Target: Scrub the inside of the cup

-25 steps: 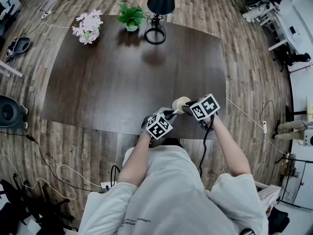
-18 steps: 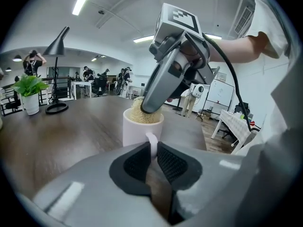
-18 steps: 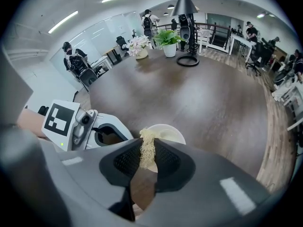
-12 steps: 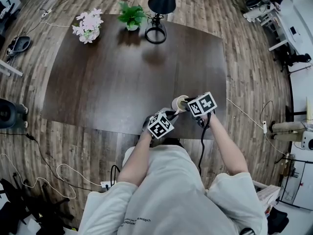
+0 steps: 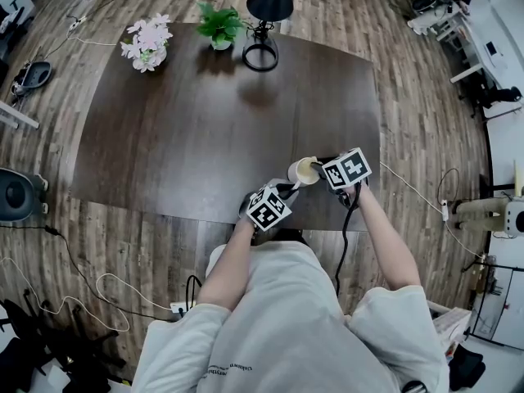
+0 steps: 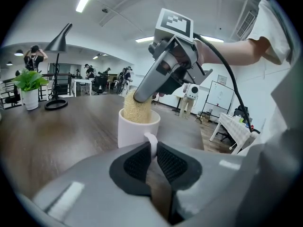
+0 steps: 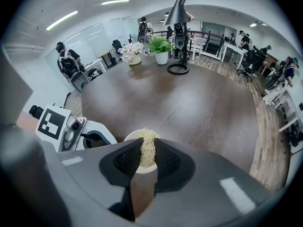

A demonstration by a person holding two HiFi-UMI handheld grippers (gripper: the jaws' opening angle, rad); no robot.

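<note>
The left gripper (image 6: 152, 150) is pinched shut on the handle (image 6: 151, 142) of the white cup (image 6: 132, 132), which stands upright at the near edge of the table (image 5: 188, 129), close to the person. The right gripper (image 7: 147, 152) is clamped tight on a tan scrubber (image 7: 148, 144), whose lower end sits inside the cup. A lamp (image 5: 268, 11), potted plant (image 5: 219, 26) and flowers (image 5: 147, 45) stand along the far edge, well apart from the cup.

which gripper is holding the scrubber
The right gripper, shut on the tan scrubber that dips into the white cup. The left gripper instead pinches the cup's handle.
</note>
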